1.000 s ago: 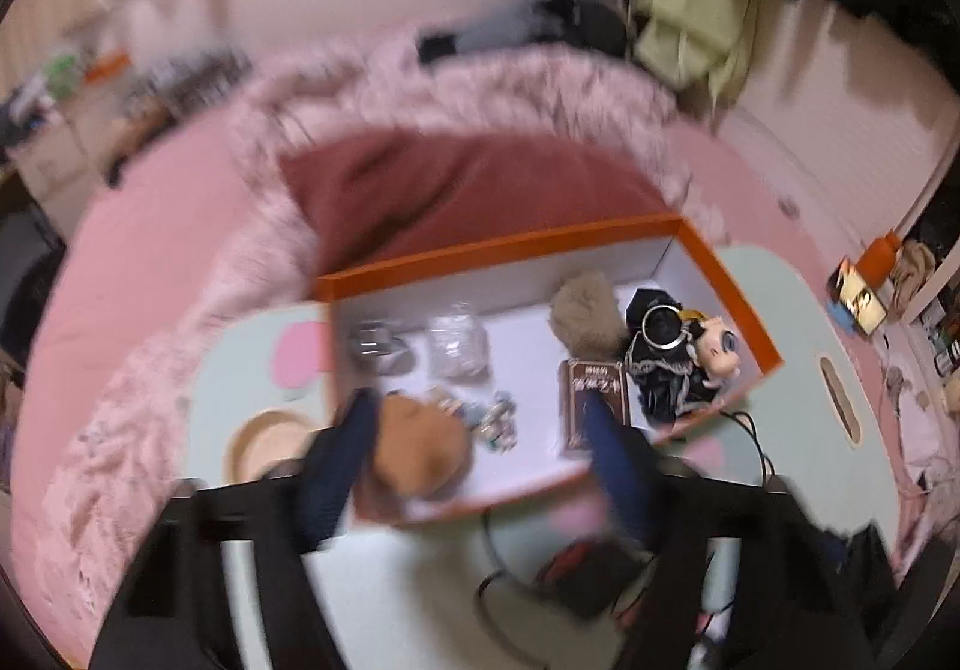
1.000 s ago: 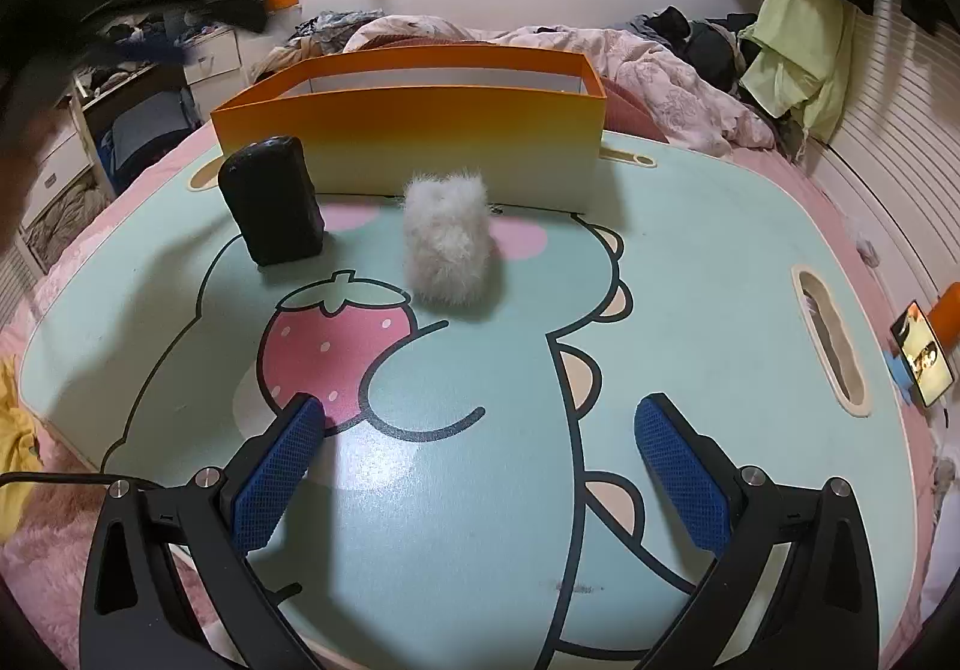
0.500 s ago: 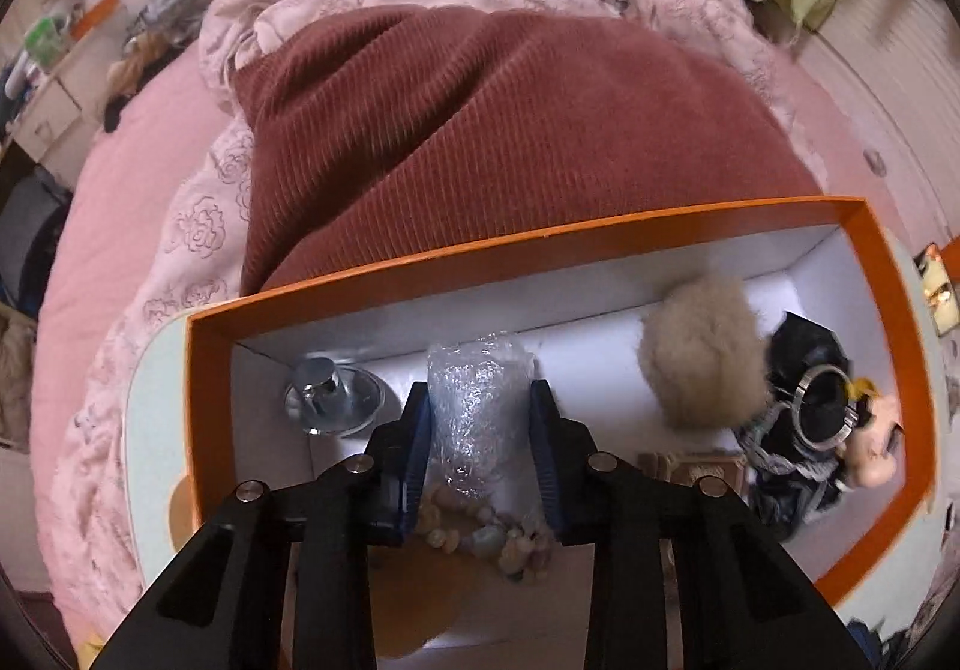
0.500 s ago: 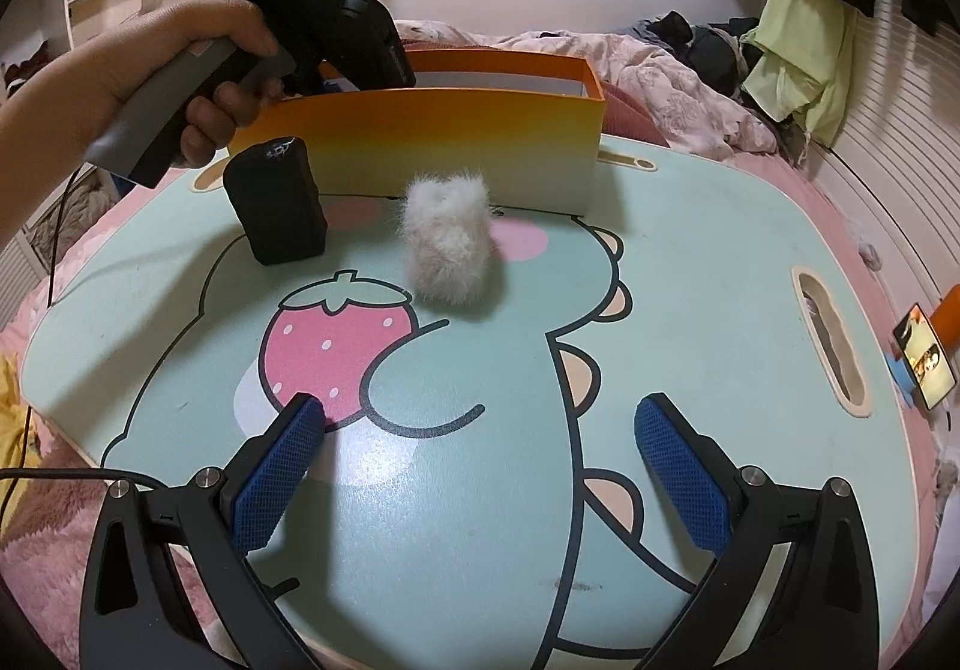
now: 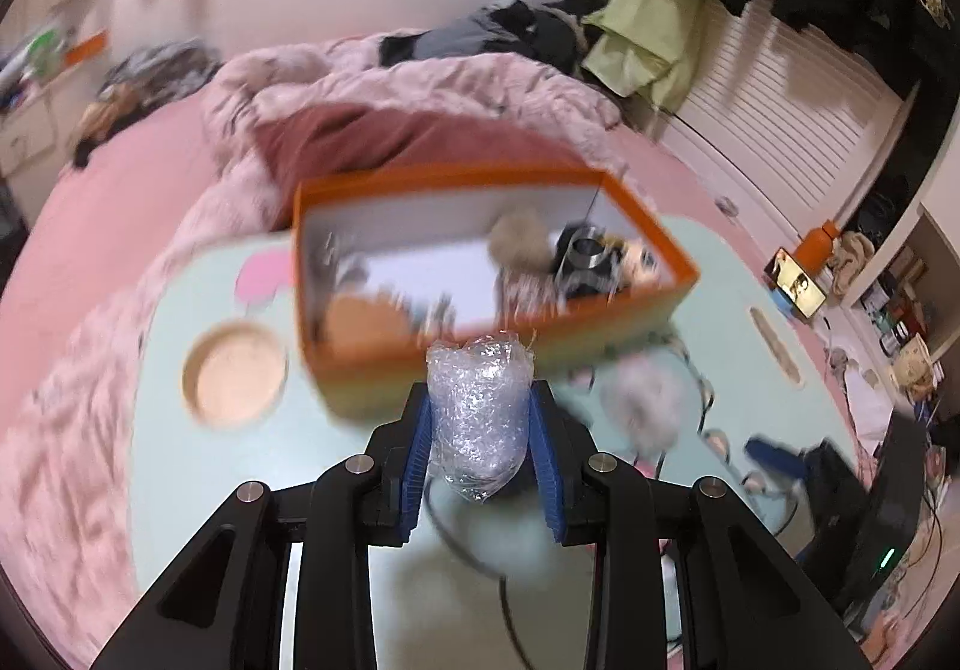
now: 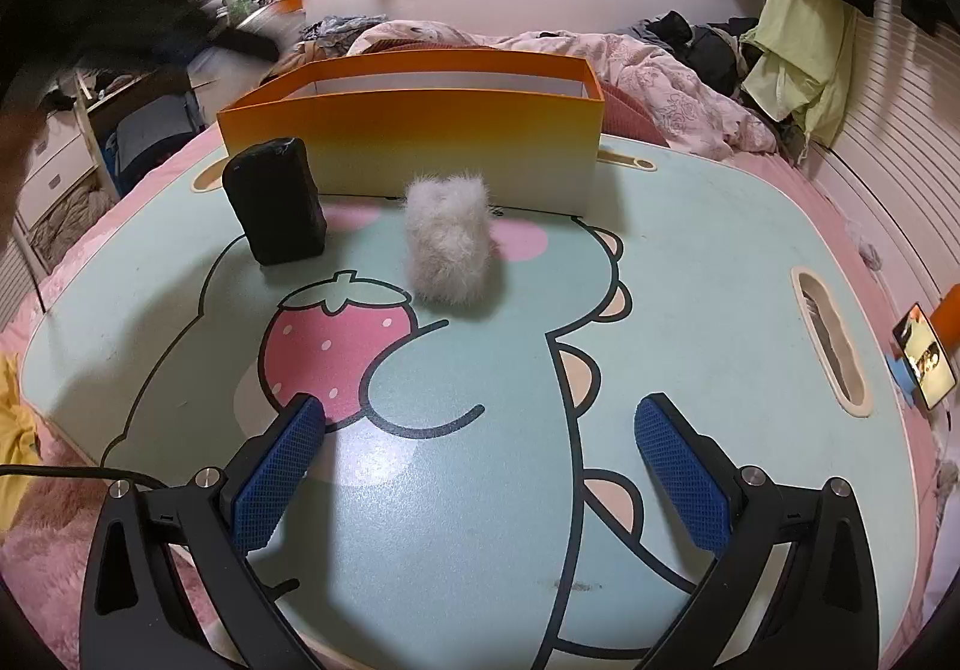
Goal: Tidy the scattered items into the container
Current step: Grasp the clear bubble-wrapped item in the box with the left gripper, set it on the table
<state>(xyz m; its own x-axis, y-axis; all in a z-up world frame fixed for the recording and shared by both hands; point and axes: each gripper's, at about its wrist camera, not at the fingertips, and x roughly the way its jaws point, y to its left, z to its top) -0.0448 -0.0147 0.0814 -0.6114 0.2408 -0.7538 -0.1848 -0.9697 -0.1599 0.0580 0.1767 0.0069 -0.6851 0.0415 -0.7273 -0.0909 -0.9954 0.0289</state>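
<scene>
My left gripper [image 5: 480, 442] is shut on a clear bubble-wrap bundle [image 5: 477, 412] and holds it in the air, in front of the orange box [image 5: 384, 370]. The box holds a tan furry ball [image 5: 521, 244], a dark doll [image 5: 600, 262] and other small items, all blurred. My right gripper [image 6: 480, 466] is open and empty, low over the table [image 6: 690, 298]. Ahead of it stand a grey furry block [image 6: 449, 241] and a black pouch [image 6: 275, 208], both in front of the orange box [image 6: 414, 153].
A round wooden coaster [image 5: 235, 373] lies left of the box. A phone [image 6: 924, 364] leans at the table's right edge. A pink bed with a quilt [image 5: 390, 93] lies behind the table. Cables [image 5: 690, 400] trail at the right.
My left gripper closed on the bubble-wrap bundle inside the box, then lifted it out and drew back to the near side of the box. The right gripper has not moved.
</scene>
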